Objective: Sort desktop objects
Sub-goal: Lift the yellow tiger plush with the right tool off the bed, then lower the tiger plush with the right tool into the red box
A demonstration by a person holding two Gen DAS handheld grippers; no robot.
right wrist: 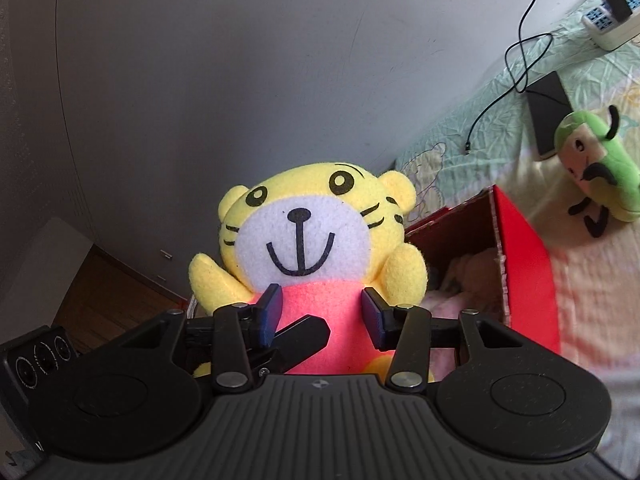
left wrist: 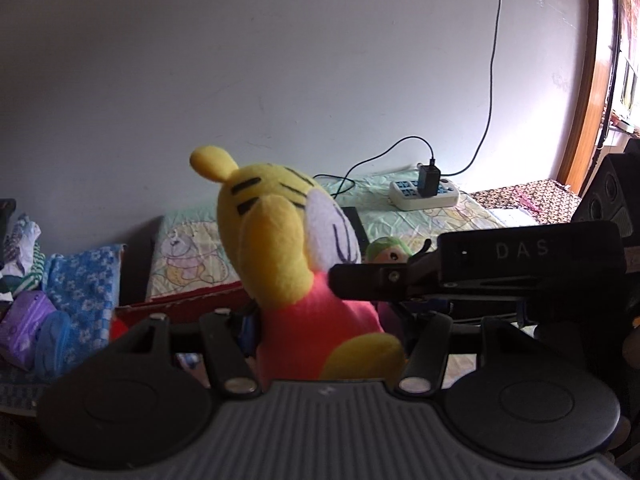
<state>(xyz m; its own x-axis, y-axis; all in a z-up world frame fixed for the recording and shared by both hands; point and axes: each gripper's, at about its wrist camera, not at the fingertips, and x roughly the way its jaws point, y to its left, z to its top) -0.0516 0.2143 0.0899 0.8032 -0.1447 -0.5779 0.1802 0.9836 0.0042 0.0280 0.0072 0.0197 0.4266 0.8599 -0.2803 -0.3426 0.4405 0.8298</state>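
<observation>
Left wrist view: our left gripper (left wrist: 320, 320) has the tiger plush (left wrist: 292, 264) between its fingers; we cannot tell if the jaws press it, because the plush hides the pads.
Right wrist view: our right gripper (right wrist: 320, 314) has its blue pads (right wrist: 272, 312) touching both sides of the pink belly of the tiger plush (right wrist: 308, 248), so the jaws are clamped on it.
Landmark: the red box (right wrist: 520, 248) is open on top, and something pale lies inside.
Tiger plush place: held in the air, just left of the red box, face toward the right camera.
Green plush (right wrist: 596, 164): on the bedsheet (right wrist: 460, 136), well right of the red box.
Risk: both grippers are on one soft toy; if we pull in different directions, we think it may slip or twist out.
Risk: the box wall is thin cardboard; a low pass could push it.
Open room: free air above the red box; the wall (right wrist: 240, 80) is close behind it.
</observation>
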